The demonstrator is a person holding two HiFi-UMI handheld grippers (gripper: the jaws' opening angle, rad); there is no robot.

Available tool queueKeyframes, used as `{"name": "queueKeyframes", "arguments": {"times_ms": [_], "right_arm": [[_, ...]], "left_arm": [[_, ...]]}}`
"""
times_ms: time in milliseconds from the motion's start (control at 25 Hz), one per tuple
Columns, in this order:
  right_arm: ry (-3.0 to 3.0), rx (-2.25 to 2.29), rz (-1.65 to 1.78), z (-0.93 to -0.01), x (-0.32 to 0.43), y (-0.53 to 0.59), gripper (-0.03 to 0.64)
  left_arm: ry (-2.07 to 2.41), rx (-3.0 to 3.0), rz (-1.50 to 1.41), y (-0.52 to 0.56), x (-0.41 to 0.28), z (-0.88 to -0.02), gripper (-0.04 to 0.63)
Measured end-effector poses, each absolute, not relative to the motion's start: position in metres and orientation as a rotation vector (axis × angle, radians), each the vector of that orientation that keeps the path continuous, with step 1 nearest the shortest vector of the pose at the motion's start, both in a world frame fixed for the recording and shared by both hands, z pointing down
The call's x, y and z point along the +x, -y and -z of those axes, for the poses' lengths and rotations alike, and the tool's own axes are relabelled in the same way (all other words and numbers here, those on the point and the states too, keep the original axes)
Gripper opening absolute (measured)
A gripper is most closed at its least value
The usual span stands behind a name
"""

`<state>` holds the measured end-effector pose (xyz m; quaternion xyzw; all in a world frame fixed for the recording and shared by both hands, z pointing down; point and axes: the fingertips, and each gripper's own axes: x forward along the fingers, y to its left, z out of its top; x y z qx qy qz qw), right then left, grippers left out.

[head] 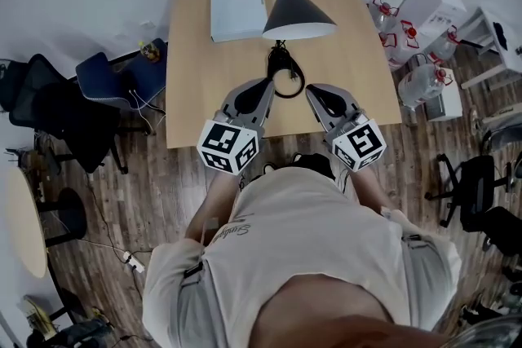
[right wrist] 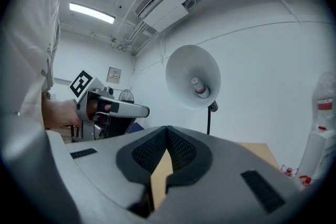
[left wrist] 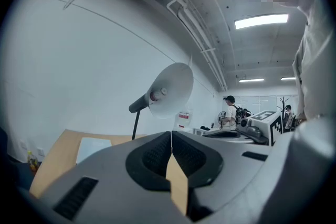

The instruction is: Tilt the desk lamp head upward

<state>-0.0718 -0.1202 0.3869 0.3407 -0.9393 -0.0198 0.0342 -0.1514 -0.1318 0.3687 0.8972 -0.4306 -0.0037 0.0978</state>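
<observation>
Left gripper (head: 265, 84): jaws pressed together, nothing held.
Right gripper (head: 314, 90): jaws pressed together, nothing held.
Lamp head (head: 295, 8): upper centre, beyond both, untouched.

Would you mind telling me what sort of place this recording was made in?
Probably an office or lab workroom: a wooden desk with a lamp, office chairs beside it, and water jugs at the right.

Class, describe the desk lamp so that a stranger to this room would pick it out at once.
Find the light wooden table. On it, right of a flat white pad, is the desk lamp. It alone stands upright: a dark cone shade, white inside, on a thin black stem.
</observation>
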Motion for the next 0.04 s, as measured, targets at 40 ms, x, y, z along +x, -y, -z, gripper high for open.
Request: {"name": "queueKeyframes", "arguments": {"times_ms": [40], "right_arm": [[2.884, 1.055, 0.066, -0.3875, -0.0731, 0.1178, -0.005]], "left_arm": [[1.27, 2.658, 0.013, 0.1299, -0.1516, -0.3682, 0.017]]}}
